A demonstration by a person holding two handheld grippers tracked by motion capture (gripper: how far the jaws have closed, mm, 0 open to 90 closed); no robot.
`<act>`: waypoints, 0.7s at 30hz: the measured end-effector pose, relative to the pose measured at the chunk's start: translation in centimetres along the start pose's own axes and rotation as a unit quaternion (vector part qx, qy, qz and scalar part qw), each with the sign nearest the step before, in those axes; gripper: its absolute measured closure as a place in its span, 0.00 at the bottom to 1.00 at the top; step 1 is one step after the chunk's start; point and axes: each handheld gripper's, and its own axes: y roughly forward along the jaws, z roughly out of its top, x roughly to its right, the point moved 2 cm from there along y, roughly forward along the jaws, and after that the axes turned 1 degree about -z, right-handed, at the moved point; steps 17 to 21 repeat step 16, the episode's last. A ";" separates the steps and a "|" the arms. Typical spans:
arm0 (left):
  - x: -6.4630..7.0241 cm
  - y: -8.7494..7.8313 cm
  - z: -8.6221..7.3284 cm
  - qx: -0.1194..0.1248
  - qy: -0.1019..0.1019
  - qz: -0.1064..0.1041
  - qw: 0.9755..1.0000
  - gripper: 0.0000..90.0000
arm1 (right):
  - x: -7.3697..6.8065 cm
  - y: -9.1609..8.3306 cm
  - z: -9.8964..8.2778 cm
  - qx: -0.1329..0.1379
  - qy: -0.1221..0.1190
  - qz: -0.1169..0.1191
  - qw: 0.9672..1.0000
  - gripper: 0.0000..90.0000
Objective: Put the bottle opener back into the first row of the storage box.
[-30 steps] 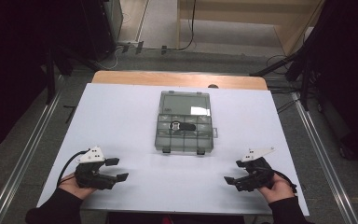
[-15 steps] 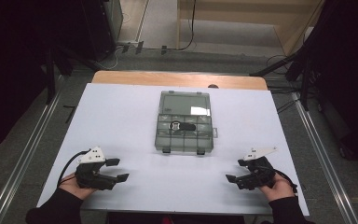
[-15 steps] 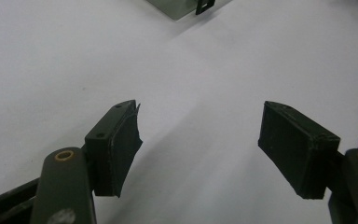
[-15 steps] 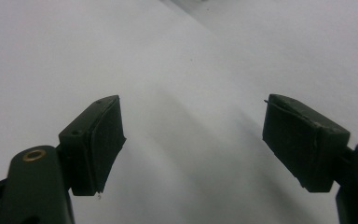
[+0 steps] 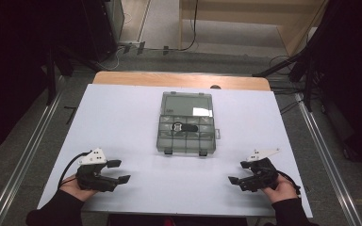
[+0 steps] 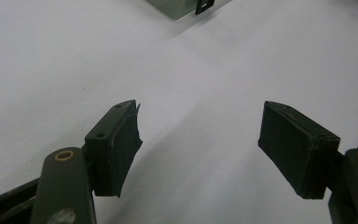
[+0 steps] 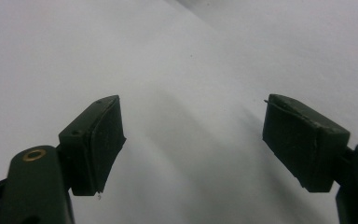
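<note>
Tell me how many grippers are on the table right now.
2. The left gripper sits at the table's near left corner, the right gripper at the near right, both open, apart from the compartment box.

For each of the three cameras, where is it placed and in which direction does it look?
High view: fixed above the person's side, looking forward and down on the white table; it shows the closed compartment box, both hands, the left gripper and the right gripper.
Left gripper view: rides on the left gripper, looking along its open jaws over the table toward a corner of the compartment box.
Right gripper view: rides on the right gripper, looking along its open jaws at bare table.
Shared: the high and left gripper views both show the box.
</note>
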 end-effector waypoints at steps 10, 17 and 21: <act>0.0 0.0 0.0 -0.001 0.001 0.000 1.000 0.32 | -0.1 0.0 0.0 -0.001 -0.003 0.002 1.000 0.23; 0.0 0.0 0.0 0.001 0.000 0.000 1.000 0.32 | -0.1 0.0 0.0 -0.001 -0.005 0.002 1.000 0.23; 0.0 0.0 0.0 0.001 0.000 0.000 1.000 0.32 | -0.1 0.0 0.0 -0.001 -0.005 0.002 1.000 0.23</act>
